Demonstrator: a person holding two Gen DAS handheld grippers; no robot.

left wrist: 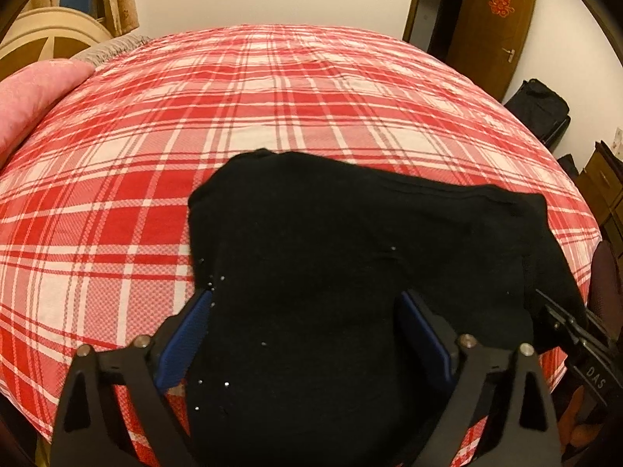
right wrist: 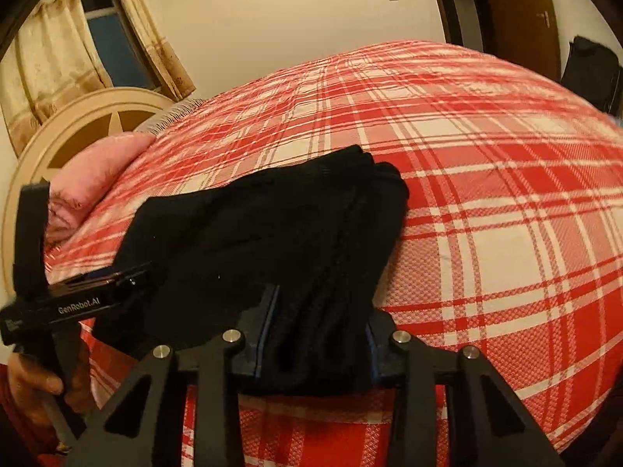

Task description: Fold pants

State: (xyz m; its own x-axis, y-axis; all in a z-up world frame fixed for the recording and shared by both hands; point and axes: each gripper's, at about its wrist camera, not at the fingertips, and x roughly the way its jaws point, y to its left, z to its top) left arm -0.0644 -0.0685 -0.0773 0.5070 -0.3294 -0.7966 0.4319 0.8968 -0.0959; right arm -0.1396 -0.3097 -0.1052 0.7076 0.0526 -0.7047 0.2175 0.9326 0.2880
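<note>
The black pants (left wrist: 350, 257) lie in a folded bundle near the front edge of the red plaid bed (left wrist: 272, 97). In the left wrist view my left gripper (left wrist: 303, 303) has its blue-padded jaws spread wide, with the pants' near edge lying between them. In the right wrist view the pants (right wrist: 272, 225) run back and left, and my right gripper (right wrist: 323, 311) has its jaws apart around the bundle's thick near end. The left gripper (right wrist: 128, 282) shows at the left, reaching into the cloth.
A pink pillow (left wrist: 35, 97) and a round cream headboard (left wrist: 50, 35) are at the bed's left end. A brown door (left wrist: 490, 27), a black bag (left wrist: 541, 109) and wooden drawers (left wrist: 603, 190) stand to the right. A curtained window (right wrist: 105, 31) is behind.
</note>
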